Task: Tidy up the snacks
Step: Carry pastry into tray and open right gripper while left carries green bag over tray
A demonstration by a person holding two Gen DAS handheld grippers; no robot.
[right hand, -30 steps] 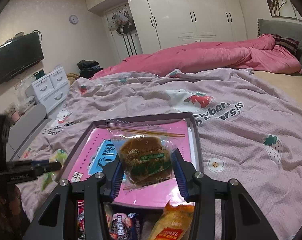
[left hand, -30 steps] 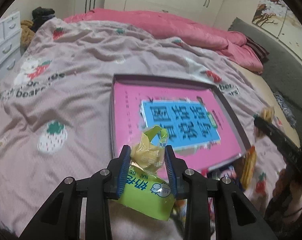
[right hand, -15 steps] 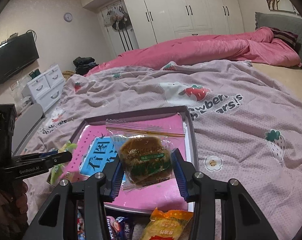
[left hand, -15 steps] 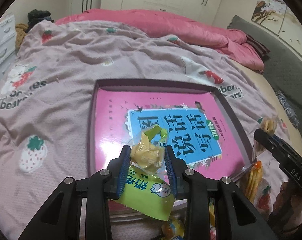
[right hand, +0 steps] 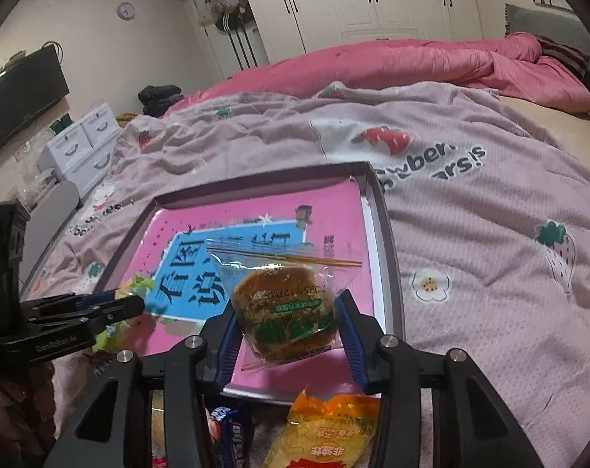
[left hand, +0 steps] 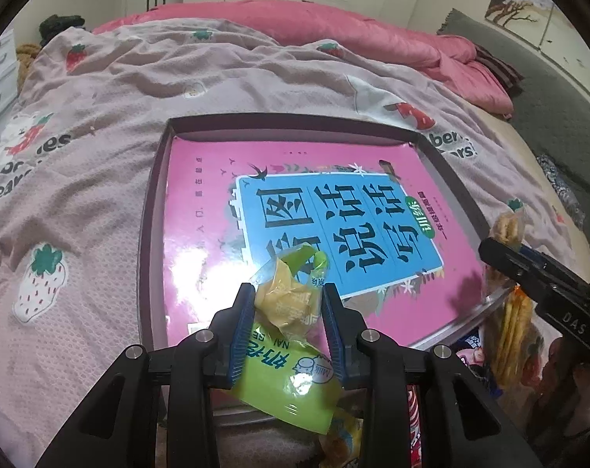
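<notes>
Orange snack packet (right hand: pixel 326 433) cut off at bottom edge

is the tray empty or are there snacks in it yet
No snacks in it yet. The tray holds only a pink book; the green snack packet and the cake packet are held above it.

A green and yellow snack packet (left hand: pixel 283 335), crumpled at its clear top, hangs tilted above the near edge of a shallow dark-rimmed tray (left hand: pixel 154 195) lined with a pink and blue printed sheet. A round brown cake in a clear wrapper (right hand: pixel 285 306) is raised over the tray's near right part. More packets lie on the bedspread just before the tray: an orange-yellow bag (right hand: pixel 326 429) and a blue one (right hand: pixel 232 429).
</notes>
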